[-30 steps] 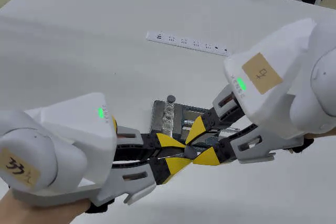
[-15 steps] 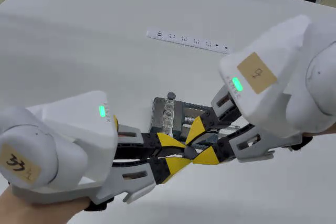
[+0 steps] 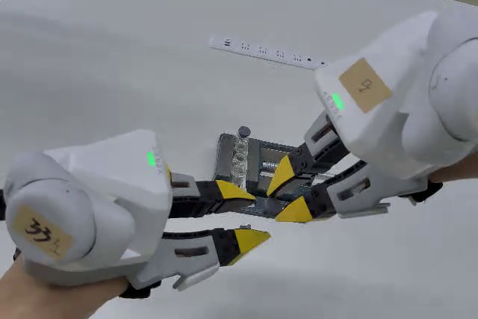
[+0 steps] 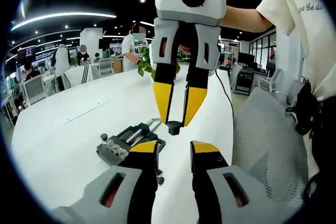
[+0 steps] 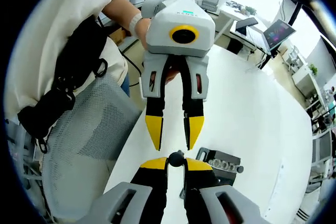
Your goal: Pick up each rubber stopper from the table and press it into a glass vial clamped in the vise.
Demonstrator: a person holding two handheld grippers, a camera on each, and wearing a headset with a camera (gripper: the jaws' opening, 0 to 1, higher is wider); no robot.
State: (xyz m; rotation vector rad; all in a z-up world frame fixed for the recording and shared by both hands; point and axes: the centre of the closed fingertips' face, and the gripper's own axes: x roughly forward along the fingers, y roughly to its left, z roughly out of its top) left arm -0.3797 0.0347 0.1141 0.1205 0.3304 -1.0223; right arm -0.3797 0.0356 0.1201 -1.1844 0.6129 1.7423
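Note:
My right gripper (image 5: pixel 176 162) is shut on a dark rubber stopper (image 5: pixel 176 158); in the left gripper view the stopper (image 4: pixel 173 126) sits between the right gripper's (image 4: pixel 174 121) yellow fingertips. My left gripper (image 4: pixel 175 149) faces it tip to tip, open, its jaws on either side of the stopper without touching. In the head view both grippers, left (image 3: pixel 260 215) and right (image 3: pixel 273 205), meet just in front of the small grey vise (image 3: pixel 224 156). The vise clamps a row of glass vials (image 3: pixel 239 160), and the far vial carries a dark stopper (image 3: pixel 243 132).
A white power strip (image 3: pixel 269 51) lies on the white table (image 3: pixel 112 72) beyond the vise. A grey mesh chair (image 5: pixel 89 129) stands at the table's near edge beside the person. Other people and desks are far behind.
My left gripper's jaws have spread apart from the point where both grippers met; the stopper stays in the right gripper. The head camera shifted slightly.

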